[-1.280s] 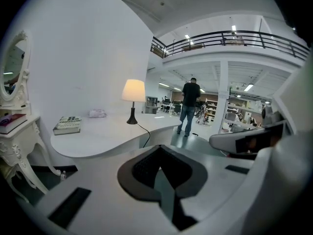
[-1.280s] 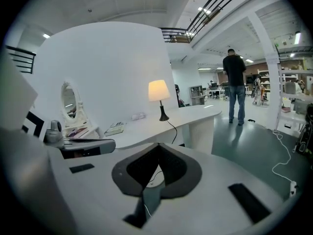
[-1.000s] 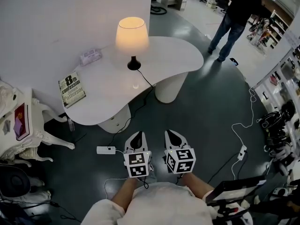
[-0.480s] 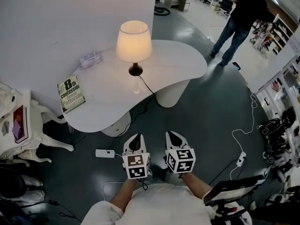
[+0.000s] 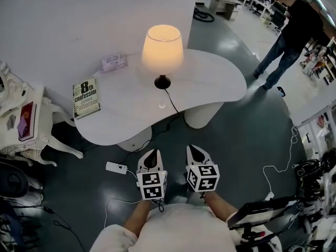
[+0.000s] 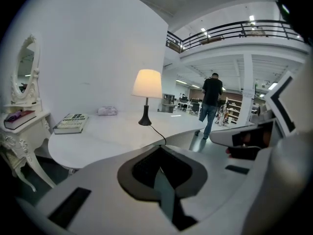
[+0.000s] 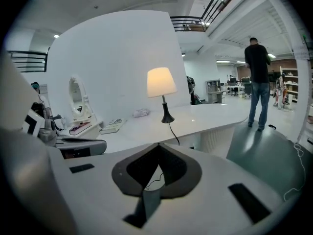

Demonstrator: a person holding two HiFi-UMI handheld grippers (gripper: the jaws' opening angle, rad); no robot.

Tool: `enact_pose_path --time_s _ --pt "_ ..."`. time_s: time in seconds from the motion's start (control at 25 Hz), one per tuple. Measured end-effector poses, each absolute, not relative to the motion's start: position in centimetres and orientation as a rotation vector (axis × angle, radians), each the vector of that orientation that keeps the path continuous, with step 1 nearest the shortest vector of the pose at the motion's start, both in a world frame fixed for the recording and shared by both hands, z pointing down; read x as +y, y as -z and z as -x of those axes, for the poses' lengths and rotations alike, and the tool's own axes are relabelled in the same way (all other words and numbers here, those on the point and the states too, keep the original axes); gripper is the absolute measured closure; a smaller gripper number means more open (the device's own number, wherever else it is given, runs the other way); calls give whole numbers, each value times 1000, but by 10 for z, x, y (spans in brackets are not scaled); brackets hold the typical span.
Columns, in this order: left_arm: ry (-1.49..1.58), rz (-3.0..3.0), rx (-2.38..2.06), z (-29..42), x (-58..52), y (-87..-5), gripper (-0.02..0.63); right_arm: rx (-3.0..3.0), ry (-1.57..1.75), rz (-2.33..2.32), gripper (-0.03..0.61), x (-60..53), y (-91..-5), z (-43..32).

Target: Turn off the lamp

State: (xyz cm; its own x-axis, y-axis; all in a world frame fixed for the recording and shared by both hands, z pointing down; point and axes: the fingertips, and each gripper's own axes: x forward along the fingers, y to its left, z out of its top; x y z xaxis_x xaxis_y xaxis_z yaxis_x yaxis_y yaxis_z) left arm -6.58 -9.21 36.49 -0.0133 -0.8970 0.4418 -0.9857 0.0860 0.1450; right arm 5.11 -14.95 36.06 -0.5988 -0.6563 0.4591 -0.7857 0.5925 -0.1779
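Head view alone: power strip (image 5: pixel 116 167), probably | lamp (image 5: pixel 163 49) lit | left claw (image 5: pixel 153 153), right claw (image 5: pixel 192 150) closed

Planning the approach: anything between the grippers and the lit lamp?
Nothing visible. The cream-shaded lamp with black base stands on the curved white table; only floor and tabletop lie between it and the left gripper and right gripper. Its black cord trails over the near edge; the paperback book lies off left.

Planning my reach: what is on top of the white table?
A lit lamp, its cord, a book and a pale packet. The shade covers the tabletop behind it.
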Motion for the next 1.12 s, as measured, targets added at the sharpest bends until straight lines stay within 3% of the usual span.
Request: enact_pose_path --time_s 0.52,1.12 --pt "-306 -1643 -2096 -18 -158 -364 604 -2549 -493 -852 578 -238 -359 -106" --pt "-327 -1463 -2126 -26 -179 -409 604 -2556 -534 -700 578 -278 -400 -91"
